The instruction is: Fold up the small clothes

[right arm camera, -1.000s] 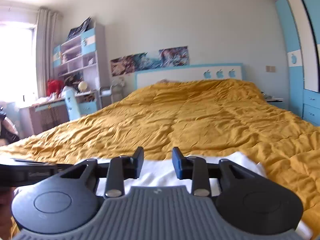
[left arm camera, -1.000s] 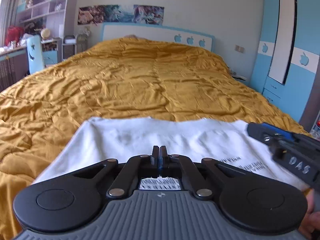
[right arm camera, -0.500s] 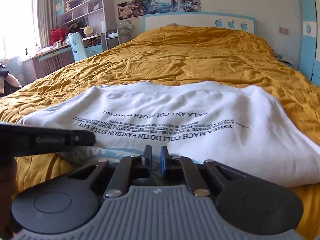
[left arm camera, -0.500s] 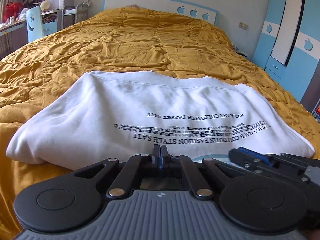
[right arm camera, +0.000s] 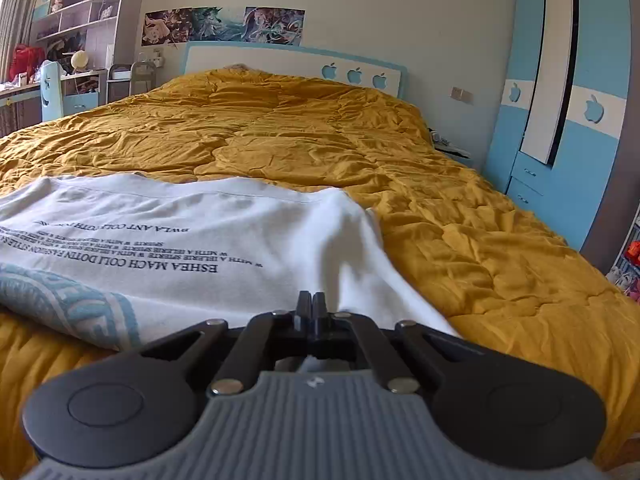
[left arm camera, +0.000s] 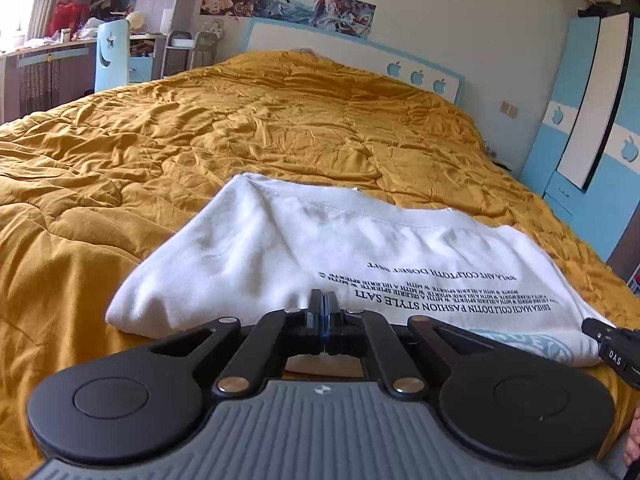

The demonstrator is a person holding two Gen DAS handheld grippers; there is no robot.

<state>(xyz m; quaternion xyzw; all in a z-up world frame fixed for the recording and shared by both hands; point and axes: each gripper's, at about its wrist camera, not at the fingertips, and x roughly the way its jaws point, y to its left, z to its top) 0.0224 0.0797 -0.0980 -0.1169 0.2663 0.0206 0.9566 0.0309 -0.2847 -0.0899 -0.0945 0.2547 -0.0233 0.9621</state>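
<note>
The right tool point(right arm camera: 311, 304) has closed since before, the left tool point(left arm camera: 324, 302) stays closed, both apparently pinching the white shirt's point(left arm camera: 288, 248) near hem (blue print clearest from the right).

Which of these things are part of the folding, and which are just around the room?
Folding: white shirt, left gripper, right gripper.
Around: yellow quilt, headboard, wardrobe, posters, shelves, chair.
</note>
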